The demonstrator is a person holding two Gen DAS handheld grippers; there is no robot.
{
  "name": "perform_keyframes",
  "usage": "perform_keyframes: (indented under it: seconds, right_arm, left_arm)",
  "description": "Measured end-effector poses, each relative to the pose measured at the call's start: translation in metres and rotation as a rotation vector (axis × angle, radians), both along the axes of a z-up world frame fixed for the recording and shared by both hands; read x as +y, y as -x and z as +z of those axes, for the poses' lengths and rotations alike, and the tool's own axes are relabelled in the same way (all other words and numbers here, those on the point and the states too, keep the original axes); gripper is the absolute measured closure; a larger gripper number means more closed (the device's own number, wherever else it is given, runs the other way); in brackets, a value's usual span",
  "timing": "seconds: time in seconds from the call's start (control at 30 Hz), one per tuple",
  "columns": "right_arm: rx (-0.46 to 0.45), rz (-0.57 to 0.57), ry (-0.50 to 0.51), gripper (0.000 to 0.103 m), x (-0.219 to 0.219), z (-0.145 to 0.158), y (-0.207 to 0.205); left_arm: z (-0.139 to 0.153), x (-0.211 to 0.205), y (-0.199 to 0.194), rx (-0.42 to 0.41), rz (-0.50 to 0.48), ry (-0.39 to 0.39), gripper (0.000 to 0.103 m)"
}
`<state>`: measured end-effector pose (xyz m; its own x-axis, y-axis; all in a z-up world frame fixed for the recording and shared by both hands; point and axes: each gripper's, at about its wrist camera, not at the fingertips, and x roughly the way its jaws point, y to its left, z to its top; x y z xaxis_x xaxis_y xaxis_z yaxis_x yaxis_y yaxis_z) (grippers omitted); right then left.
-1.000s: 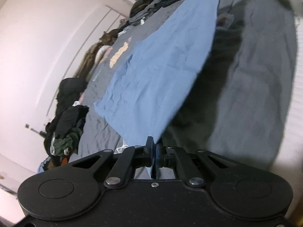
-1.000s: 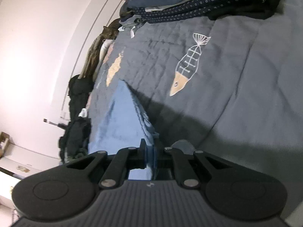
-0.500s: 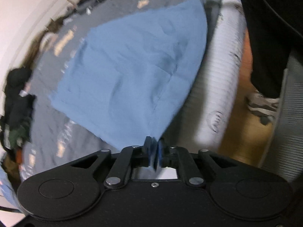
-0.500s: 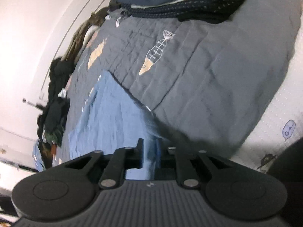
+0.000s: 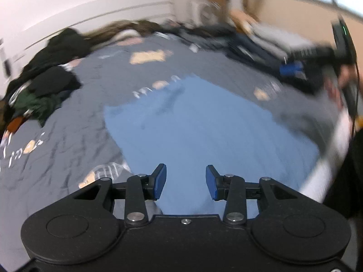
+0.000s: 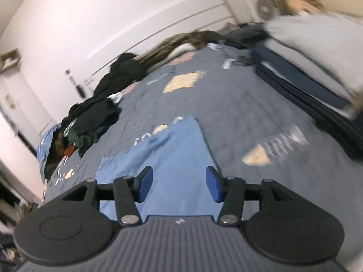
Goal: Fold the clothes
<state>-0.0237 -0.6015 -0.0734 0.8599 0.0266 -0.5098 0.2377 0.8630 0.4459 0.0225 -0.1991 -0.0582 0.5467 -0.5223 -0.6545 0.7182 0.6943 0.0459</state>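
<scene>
One blue garment [image 5: 204, 131] is seen spread flat on the grey bedspread [image 5: 74, 122], near the bed's front edge, and nothing is held by either tool. The left gripper [image 5: 186, 180] is seen with its two blue pads apart, the jaws having just been opening, and only air is between them, the cloth lying below. The right gripper [image 6: 179, 183] is likewise shown parted, its jaws also just opened, with the blue garment [image 6: 172, 158] seen beneath the gap and untouched by the pads.

Counted on the bedspread [image 6: 238, 117] are several printed fish-skeleton motifs, blurred; one is clear at the right, fish print [image 6: 274, 146]. One heap of dark clothes [image 6: 95, 117] is piled at the left edge, and one stack of folded clothes [image 6: 306, 68] is set at the far right. One white fan [image 6: 264, 8] is glimpsed against the far wall. In the left view, the other tool is caught at the right margin, in a person's hand [image 5: 340, 83], heavily smeared by motion.

No writing or brand can be read; a small logo on the right tool's casing is too small to make out.
</scene>
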Motion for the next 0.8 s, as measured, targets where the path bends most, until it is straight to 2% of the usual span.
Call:
perform_keyframes:
  seconds: [0.07, 0.13, 0.3, 0.57, 0.67, 0.8]
  right_arm:
    - [-0.003, 0.037, 0.029, 0.052, 0.004, 0.0, -0.026]
    - [-0.001, 0.062, 0.062, 0.052, 0.007, -0.001, -0.05]
    - [0.001, 0.125, 0.116, 0.052, 0.007, -0.014, -0.1]
    - [-0.002, 0.103, 0.062, 0.052, -0.016, -0.04, -0.114]
    - [-0.012, 0.075, 0.028, 0.052, -0.025, -0.046, -0.118]
    - [-0.014, 0.063, 0.042, 0.052, -0.031, -0.051, -0.12]
  left_arm:
    - [0.002, -0.002, -0.019, 0.001, 0.047, 0.041, 0.064]
    - [0.001, -0.006, -0.035, 0.0, 0.068, 0.041, 0.064]
    - [-0.003, -0.024, -0.085, 0.014, 0.034, -0.023, 0.064]
    - [-0.014, -0.062, -0.194, -0.003, -0.036, -0.145, 0.064]
    - [-0.028, -0.079, -0.239, -0.009, -0.049, -0.201, 0.059]
    - [-0.048, -0.096, -0.289, 0.008, -0.043, -0.256, 0.056]
